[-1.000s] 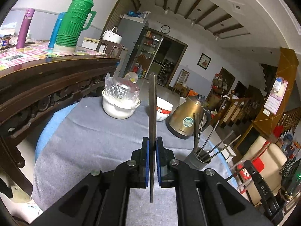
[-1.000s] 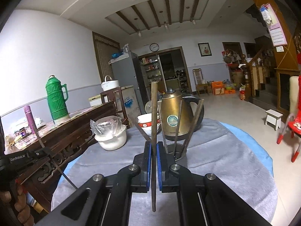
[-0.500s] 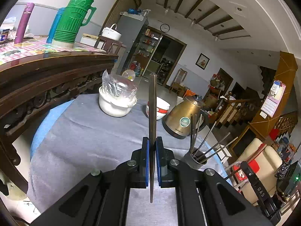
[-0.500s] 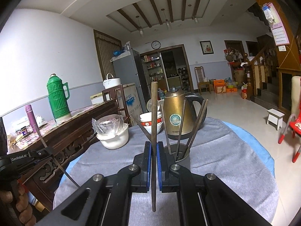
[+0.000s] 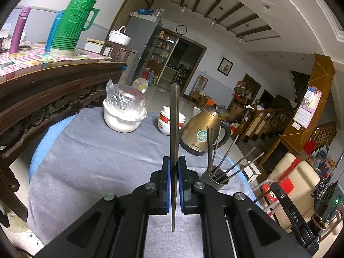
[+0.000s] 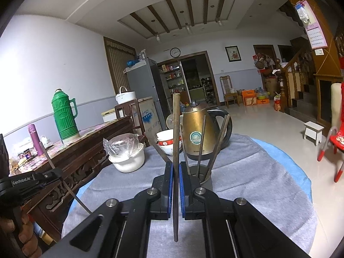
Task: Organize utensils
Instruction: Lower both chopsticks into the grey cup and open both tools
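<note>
Each hand carries one chopstick, clamped upright for dropping into the holder.

The left gripper (image 5: 174, 167) has its jaws pinched tight on a dark slender chopstick (image 5: 174, 116), standing vertical; the right gripper (image 6: 175, 172) likewise grips a brown wooden chopstick (image 6: 176, 124). Both are held mid-shaft, probably so the lower tips can be steered into the grey metal utensil cup (image 5: 215, 177) on the round grey-clothed surface (image 5: 90, 157), just before the brass-coloured kettle (image 6: 198, 133), where several chopsticks already lean.
</note>
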